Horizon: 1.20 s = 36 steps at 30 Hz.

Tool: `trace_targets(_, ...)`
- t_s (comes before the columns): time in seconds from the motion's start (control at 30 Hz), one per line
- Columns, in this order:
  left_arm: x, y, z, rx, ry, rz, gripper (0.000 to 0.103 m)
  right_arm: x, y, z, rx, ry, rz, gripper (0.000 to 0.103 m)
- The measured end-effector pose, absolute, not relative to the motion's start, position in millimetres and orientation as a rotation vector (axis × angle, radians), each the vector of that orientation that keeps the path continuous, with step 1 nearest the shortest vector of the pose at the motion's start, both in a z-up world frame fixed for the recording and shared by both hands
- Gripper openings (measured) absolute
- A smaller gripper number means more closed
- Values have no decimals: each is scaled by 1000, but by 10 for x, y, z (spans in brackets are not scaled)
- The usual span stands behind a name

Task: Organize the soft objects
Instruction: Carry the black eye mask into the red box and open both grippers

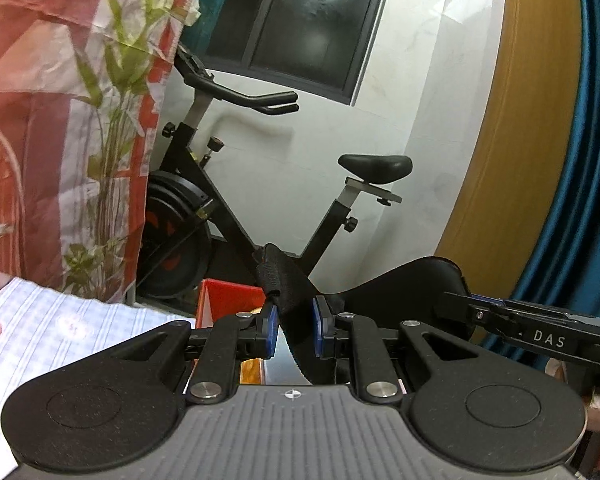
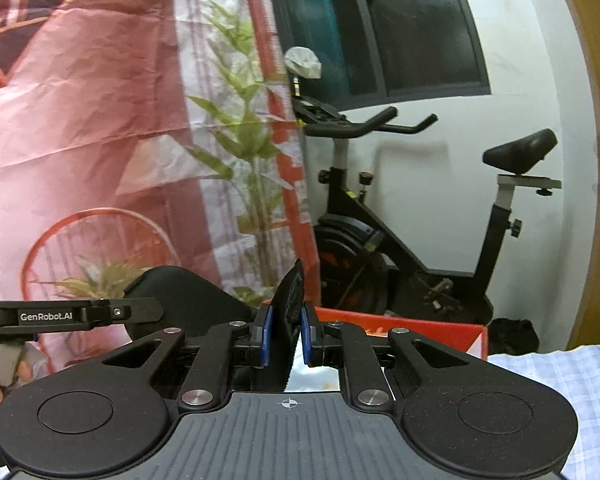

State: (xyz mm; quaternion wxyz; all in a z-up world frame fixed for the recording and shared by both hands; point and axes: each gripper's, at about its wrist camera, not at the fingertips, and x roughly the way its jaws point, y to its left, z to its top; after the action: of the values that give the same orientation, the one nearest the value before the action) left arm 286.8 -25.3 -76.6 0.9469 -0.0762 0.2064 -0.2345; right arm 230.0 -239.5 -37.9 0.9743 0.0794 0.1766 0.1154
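Both grippers hold 1 black padded strap, raised in front of the black exercise bike. The left gripper has its blue pads nearly together, pinching a strap end that carries a rolled loop on top. The right gripper is likewise narrow, clamped on the hook-and-loop strap end, which stands upright between its pads. The wide padded part of the strap bridges the 2 tools. Below the bike sits a red box; a checked cloth lies nearer than the box, and a printed red curtain hangs left of the bike.
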Motion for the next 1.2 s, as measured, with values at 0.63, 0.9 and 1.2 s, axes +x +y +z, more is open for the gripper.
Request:
trace_targets(0.63,3582,-713,-1420,27,738,-513,18,3265,-2625,-1264,242,697,105,12)
trace_targets(0.9,3663,-654,-1479,14,763,-514,21,3330,-2667,-1423,260,749,53,13)
trace_targets(1.2,3557,-632,-1280,34,689,-473,54,3258,-2766,-1352,218,736,-33,15)
